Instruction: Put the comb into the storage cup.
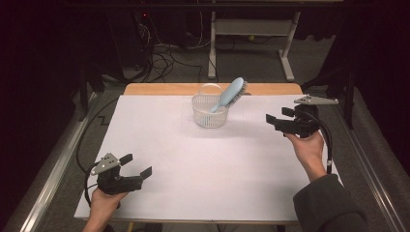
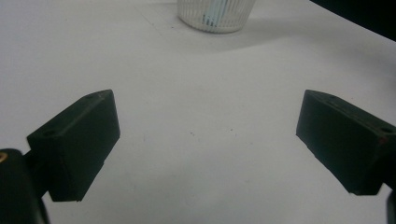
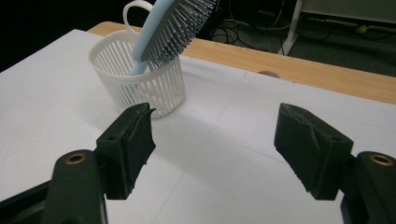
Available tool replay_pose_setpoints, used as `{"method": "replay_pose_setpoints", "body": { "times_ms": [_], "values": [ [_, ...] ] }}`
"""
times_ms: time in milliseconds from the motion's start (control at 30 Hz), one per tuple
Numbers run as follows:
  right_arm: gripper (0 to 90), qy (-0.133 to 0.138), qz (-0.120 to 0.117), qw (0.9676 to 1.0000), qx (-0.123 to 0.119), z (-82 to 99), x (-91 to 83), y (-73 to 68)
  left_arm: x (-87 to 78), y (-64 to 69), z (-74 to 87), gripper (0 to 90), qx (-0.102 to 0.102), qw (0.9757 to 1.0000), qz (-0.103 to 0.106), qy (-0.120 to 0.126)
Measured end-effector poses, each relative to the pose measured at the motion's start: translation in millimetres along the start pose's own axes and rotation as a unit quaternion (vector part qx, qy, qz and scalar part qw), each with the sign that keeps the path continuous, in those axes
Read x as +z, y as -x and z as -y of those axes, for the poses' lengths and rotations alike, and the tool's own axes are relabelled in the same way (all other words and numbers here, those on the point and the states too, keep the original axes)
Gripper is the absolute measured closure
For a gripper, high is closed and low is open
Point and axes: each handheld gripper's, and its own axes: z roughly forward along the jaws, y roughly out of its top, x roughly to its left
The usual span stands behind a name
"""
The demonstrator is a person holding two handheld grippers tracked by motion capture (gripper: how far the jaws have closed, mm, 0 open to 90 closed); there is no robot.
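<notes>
A small white slatted basket [image 1: 209, 112] stands at the back middle of the white table cover. A light blue hairbrush [image 1: 229, 94] leans in it, handle down and bristled head sticking out up and to the right. The right gripper view shows the basket [image 3: 140, 79] and the brush [image 3: 168, 32] at upper left. My right gripper [image 1: 278, 120] hovers to the right of the basket, open and empty. My left gripper [image 1: 136, 165] is held near the front left corner, open and empty. The basket's base [image 2: 215, 16] appears at the top of the left gripper view.
The white cover [image 1: 208, 164] spans the table, with a strip of bare wood [image 1: 159, 89] along the far edge. Beyond it are cables on the floor [image 1: 164, 58] and a white desk frame [image 1: 251, 29]. A metal rail [image 1: 53, 179] runs down the left side.
</notes>
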Motion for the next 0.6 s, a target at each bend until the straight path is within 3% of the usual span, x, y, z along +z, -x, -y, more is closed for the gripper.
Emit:
{"method": "replay_pose_setpoints", "body": {
  "times_ms": [600],
  "values": [
    [28.5, -0.005, 0.005, 1.0, 0.001, 12.7, -6.9, 5.4, 0.1, 0.2, 0.0, 5.4, -0.001, 1.0, 0.001, -0.001]
  ]
}}
